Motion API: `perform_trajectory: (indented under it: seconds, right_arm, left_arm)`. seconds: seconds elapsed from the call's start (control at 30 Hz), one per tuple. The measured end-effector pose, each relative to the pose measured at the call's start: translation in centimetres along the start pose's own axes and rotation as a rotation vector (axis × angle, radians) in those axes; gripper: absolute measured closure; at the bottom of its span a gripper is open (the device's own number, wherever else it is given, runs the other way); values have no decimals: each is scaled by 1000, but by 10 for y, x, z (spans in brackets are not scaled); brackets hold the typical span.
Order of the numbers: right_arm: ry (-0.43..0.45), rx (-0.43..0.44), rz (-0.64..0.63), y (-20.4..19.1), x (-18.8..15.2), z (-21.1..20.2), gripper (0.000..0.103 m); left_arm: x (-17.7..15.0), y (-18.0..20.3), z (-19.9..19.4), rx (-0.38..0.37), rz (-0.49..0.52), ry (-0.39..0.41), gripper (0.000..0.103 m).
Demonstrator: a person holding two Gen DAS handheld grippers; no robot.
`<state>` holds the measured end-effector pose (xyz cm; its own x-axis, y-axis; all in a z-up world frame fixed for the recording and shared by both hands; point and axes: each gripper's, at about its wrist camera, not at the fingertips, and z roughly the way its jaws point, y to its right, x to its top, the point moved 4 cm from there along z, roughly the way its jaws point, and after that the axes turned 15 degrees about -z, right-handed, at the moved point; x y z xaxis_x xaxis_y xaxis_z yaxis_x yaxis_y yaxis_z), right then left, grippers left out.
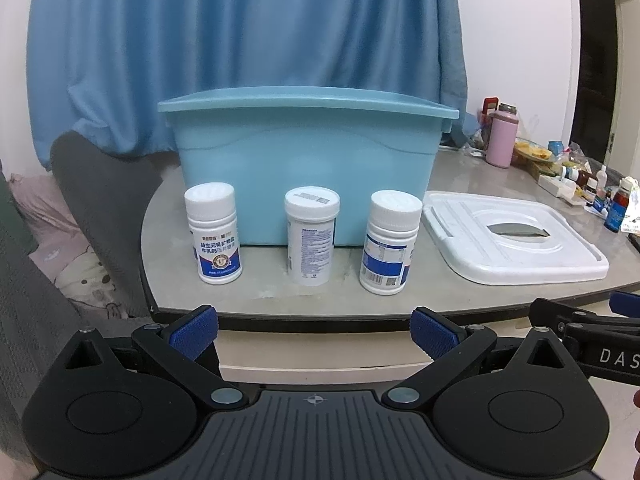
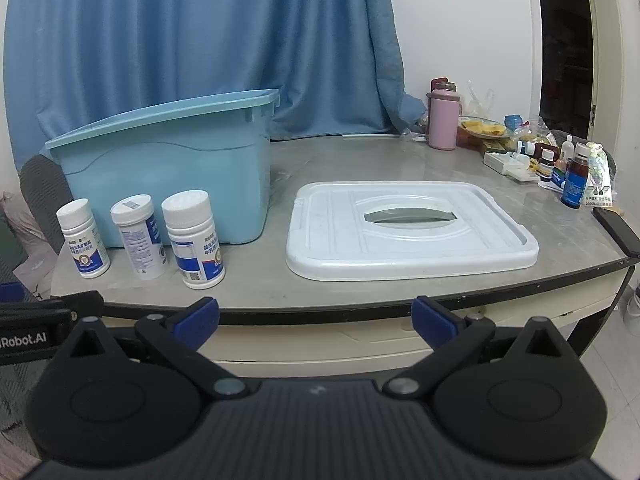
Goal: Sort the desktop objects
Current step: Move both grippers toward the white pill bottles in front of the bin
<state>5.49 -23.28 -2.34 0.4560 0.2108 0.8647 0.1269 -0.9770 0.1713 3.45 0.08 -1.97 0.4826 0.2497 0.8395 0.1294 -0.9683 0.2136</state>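
A: What is nearest?

B: Both claws, held short of the desk's front edge. The left claw (image 1: pixel 314 330) has its blue pads spread wide with nothing between them. The right claw (image 2: pixel 315 322) is likewise spread wide and empty.

A: And the desk itself?

B: The desk (image 2: pixel 360 160) has a grey, stone-look top with a dark rim and a curved front; below the rim its side is cream. Three white bottles stand upright in a row near the front edge, apart from each other: the left bottle (image 1: pixel 214 234), the middle bottle (image 1: pixel 311 237) and the right bottle (image 1: pixel 390 242). All have white caps and blue-and-white labels.

A: What stands behind them?

B: A light blue bin (image 1: pixel 306 168), uncovered, just behind the row. Its white lid (image 2: pixel 408 230) lies flat on the desk to the right of the bin, apart from it, with a slot-shaped handle opening in its middle.

A: Farther back?

B: At the desk's far right corner sits a pink flask (image 2: pixel 443 120) among clutter: a plate of yellow food (image 2: pixel 482 126), small medicine bottles (image 2: pixel 576 176) and packets. A dark flat object lies at the right edge; I cannot tell what it is.

A: And the room?

B: A blue curtain (image 2: pixel 200 40) hangs behind the bin against a white wall. A dark doorway (image 2: pixel 564 40) opens at the right. To the left of the desk lie grey and pink fabrics (image 1: pixel 60 220).
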Motion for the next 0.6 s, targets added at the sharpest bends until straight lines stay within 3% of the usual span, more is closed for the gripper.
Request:
perform_trajectory:
  seconds: [0.6]
  right_arm:
    - [1,-7,19,-23,18,-16,0]
  left_arm:
    - [14,-28,-15,2,-20,-14,2]
